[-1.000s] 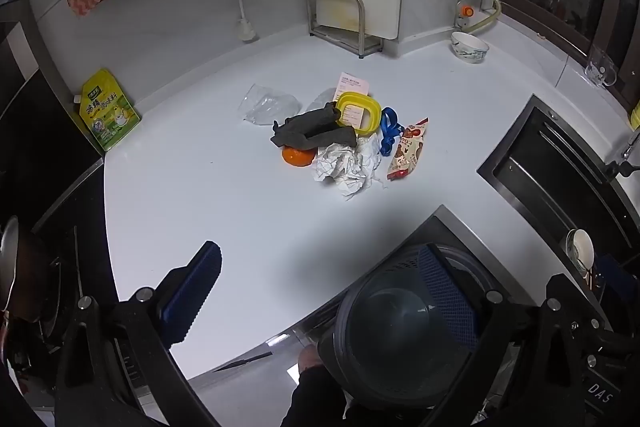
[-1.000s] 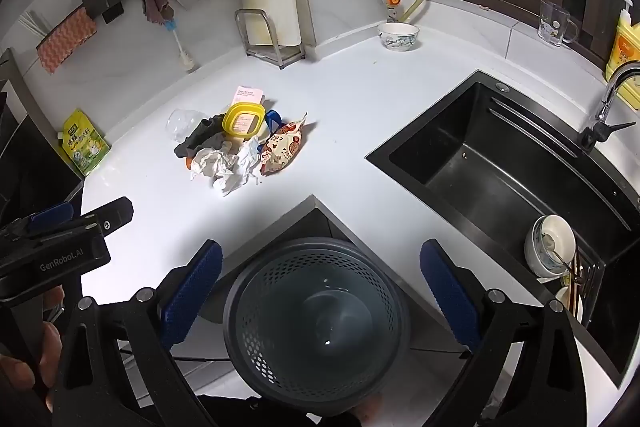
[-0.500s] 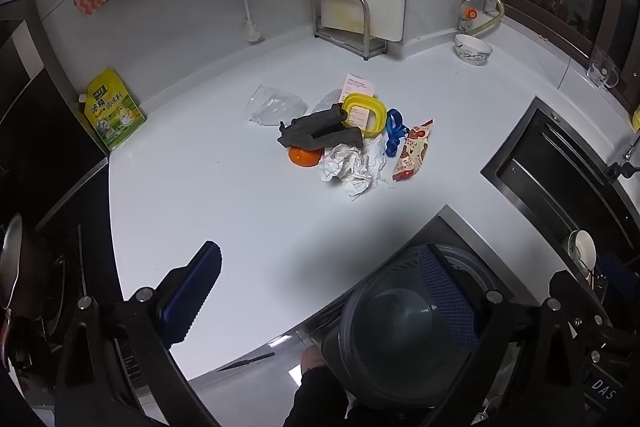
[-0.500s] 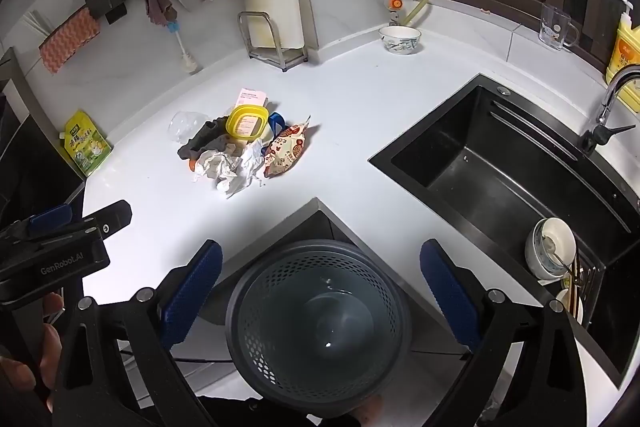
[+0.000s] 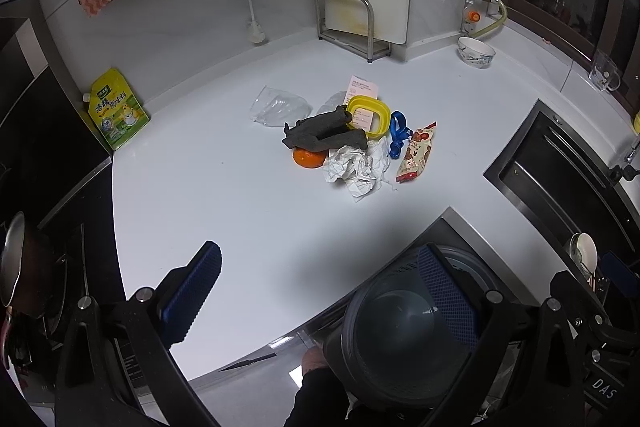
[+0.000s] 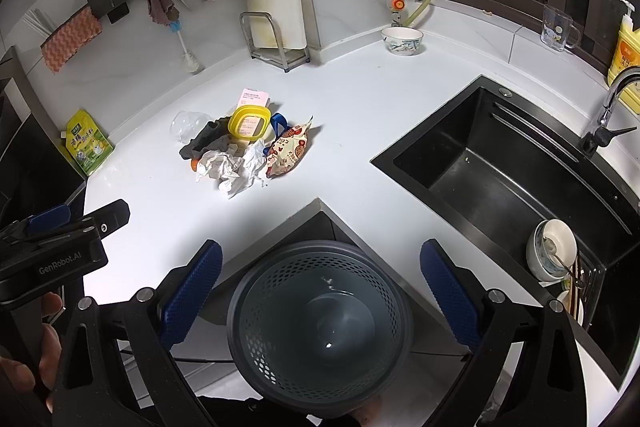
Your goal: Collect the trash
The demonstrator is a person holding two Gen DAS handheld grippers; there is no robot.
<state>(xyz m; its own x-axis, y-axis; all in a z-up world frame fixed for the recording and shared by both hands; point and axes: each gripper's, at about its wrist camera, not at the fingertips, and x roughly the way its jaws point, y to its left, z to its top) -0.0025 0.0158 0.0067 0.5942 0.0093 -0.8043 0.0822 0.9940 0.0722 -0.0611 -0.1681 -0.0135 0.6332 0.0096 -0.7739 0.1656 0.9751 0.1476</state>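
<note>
Nothing has yet been collected, as far as can be judged. The white table (image 6: 360,115) carries the whole trash heap, well beyond the dark perforated bin (image 6: 320,323), which is seen to be empty. In the heap, nearest the bin, crumpled paper (image 6: 232,167) lies beside a snack wrapper (image 6: 290,151); behind them are a grey cloth (image 5: 324,135), a yellow lid (image 6: 249,123) and an orange (image 5: 308,158). The left gripper (image 5: 320,295) and right gripper (image 6: 320,291) are held with fingers spread wide, nothing gripped.

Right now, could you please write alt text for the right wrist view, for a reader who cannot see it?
The open right gripper hangs over an empty dark perforated bin below a white counter. A trash pile sits mid-counter: crumpled paper, snack wrapper, yellow lid. A black sink lies right.
</note>
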